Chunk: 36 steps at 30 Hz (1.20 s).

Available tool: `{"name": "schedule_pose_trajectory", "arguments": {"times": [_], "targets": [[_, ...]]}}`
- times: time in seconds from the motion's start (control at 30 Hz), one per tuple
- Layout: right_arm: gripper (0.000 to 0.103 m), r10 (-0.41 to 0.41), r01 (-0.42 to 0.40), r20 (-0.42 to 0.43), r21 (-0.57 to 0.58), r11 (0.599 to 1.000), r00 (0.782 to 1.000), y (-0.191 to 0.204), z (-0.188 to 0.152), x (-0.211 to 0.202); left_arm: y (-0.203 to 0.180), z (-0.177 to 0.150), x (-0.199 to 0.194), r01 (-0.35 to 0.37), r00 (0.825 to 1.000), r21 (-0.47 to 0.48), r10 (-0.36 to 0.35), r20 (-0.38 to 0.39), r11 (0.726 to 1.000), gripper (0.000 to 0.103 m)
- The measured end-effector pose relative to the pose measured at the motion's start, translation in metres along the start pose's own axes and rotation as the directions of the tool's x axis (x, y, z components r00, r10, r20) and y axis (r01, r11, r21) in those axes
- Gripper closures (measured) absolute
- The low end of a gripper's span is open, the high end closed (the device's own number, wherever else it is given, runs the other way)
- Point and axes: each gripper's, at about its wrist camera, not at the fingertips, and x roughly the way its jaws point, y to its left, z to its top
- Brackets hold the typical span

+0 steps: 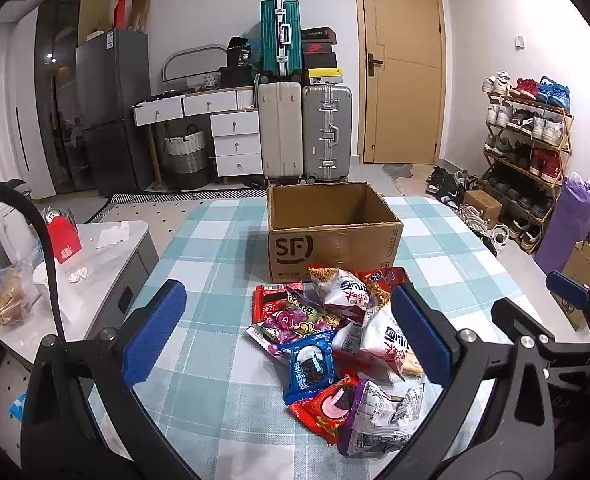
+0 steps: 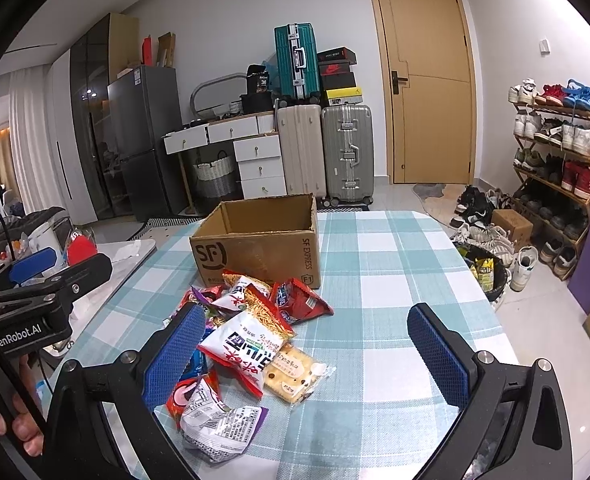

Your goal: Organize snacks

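Both grippers are wide open and hold nothing. The left gripper [image 1: 283, 332] hangs over the near side of the snack pile. The right gripper [image 2: 315, 356] hangs just to the right of the pile, over the checked surface [image 2: 395, 280].

I think the job now is to pick one snack and drop it in the box. A good way is to start with a pack that lies on top or at the edge, so the others do not slide. The white and purple pack [image 2: 219, 428] is closest and lies at the near edge, partly on top of a red pack. The cracker pack [image 2: 295, 376] lies flat at the right edge, near the right gripper, so it looks easy too. Pinch a pack by its middle or its crimped end, gently, because these bags are puffy and slippery. Lift it straight up, then carry it over the box.

Now the count. The snacks lie in one heap, touching and overlapping. I can tell about ten packs: one blue cookie pack [image 1: 311, 364], two big white bags with red writing, a few red ones, a pink one and some more. Some are hidden, so I cannot be sure.

Behind the heap stands one cardboard box [image 2: 255, 252], open on top. It looks empty.
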Motion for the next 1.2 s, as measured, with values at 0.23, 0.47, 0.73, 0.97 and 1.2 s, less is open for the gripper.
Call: {"name": "schedule_pose_trajectory", "arguments": {"times": [0.23, 0.47, 0.73, 0.97, 1.2], "targets": [[0.0, 0.006, -0.006, -0.003, 0.003, 1.0, 1.0, -0.001, 0.001, 0.001, 0.002, 0.001, -0.001, 0.01, 1.0, 0.002, -0.01, -0.002, 1.0, 0.001], [0.0, 0.019, -0.019, -0.004, 0.008, 1.0, 1.0, -0.002, 0.001, 0.001, 0.007, 0.002, -0.004, 0.015, 1.0, -0.005, -0.015, -0.02, 1.0, 0.001], [0.0, 0.026, -0.026, -0.004, 0.006, 1.0, 1.0, -0.001, -0.001, -0.002, -0.003, -0.004, 0.002, 0.013, 1.0, 0.0, -0.013, -0.022, 1.0, 0.001], [0.0, 0.034, -0.033, -0.017, 0.034, 0.999, 0.999, -0.005, -0.004, 0.002, -0.003, -0.006, 0.003, 0.011, 1.0, -0.002, -0.011, -0.023, 1.0, 0.001], [0.0, 0.021, -0.02, -0.017, 0.023, 1.0, 1.0, -0.004, -0.006, 0.002, -0.003, -0.007, 0.004, 0.018, 1.0, -0.006, -0.018, -0.022, 1.0, 0.001]]}}
